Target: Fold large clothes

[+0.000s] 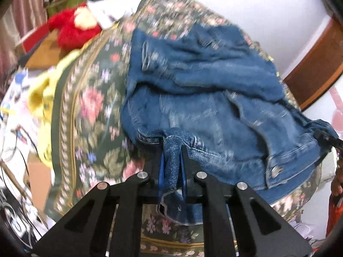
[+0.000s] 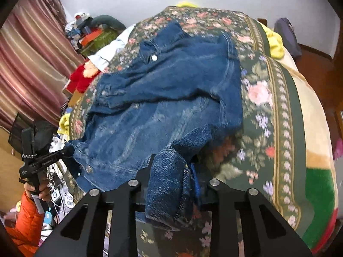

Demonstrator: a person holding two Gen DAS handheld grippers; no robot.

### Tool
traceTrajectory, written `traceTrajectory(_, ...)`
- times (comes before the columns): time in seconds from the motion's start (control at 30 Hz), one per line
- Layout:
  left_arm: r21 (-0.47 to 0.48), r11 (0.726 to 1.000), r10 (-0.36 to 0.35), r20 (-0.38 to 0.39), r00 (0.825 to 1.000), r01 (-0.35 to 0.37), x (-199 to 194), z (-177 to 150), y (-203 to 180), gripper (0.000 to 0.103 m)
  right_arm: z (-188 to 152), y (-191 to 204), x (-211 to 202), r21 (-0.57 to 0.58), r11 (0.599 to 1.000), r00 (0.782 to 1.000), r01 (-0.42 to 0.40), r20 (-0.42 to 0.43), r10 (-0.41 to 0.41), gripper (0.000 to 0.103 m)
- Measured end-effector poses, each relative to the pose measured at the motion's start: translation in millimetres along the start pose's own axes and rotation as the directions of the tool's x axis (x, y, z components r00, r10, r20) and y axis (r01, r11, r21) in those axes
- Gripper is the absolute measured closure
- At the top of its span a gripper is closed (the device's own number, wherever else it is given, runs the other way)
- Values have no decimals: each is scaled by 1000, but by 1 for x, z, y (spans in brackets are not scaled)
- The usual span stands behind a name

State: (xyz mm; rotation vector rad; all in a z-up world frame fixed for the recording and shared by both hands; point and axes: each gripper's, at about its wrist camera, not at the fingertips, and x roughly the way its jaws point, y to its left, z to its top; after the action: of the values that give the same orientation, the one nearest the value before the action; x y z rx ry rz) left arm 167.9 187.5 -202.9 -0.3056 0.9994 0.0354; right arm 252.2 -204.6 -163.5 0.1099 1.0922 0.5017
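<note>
A blue denim jacket (image 1: pixel 203 90) lies rumpled on a floral bedspread (image 1: pixel 90 98). My left gripper (image 1: pixel 172 147) is shut on a fold of the jacket's near hem, which hangs down between the jaws. In the right wrist view the jacket (image 2: pixel 167 90) spreads across the bedspread (image 2: pixel 263 111), and my right gripper (image 2: pixel 173 160) is shut on another bunched part of its near edge. The right gripper also shows at the right edge of the left wrist view (image 1: pixel 321 136), at the jacket's corner. The left gripper shows at the left of the right wrist view (image 2: pixel 68 150), holding the hem.
A red plush toy (image 1: pixel 72 30) and boxes sit beyond the bed's far left. Yellow fabric (image 1: pixel 40 94) lies at the bed's left side, yellow cloth (image 2: pixel 275 42) at the far right. Striped curtains (image 2: pixel 32 68) hang left. Cables and clutter (image 1: pixel 15 167) lie beside the bed.
</note>
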Motion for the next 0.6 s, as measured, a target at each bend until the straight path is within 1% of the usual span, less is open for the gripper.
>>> traceTrajectory(0.07,28,1000,3,34,999,-4,-8,14,-7,90,10,3,0,-8,1000,1000,-5,19,5,82)
traceTrajectory(0.13,47,999,-8,68,998,5,-16,28,-10,90,24,5,1,-15,1000,999,-7,40,7,84)
traceTrajectory(0.23,57,998,-1,116,993,-6,-18,59,-13,90,45,8,2,-25,1000,997,0,75,1,86)
traceTrajectory(0.33,33,999,-10,152,988,6,-15,87,-12,90,73,10,-1,-29,1000,992,10,125,-6,86)
traceTrajectory(0.37,24,1000,-6,166,986,3,-13,100,-10,90,87,9,-1,-26,999,989,19,147,-14,87)
traceTrajectory(0.47,-5,1000,13,185,983,-12,-2,132,-4,90,117,4,4,-9,999,984,32,175,-30,88)
traceTrajectory(0.6,-79,997,-13,183,983,28,16,173,9,91,156,-3,22,7,997,977,74,202,-74,89)
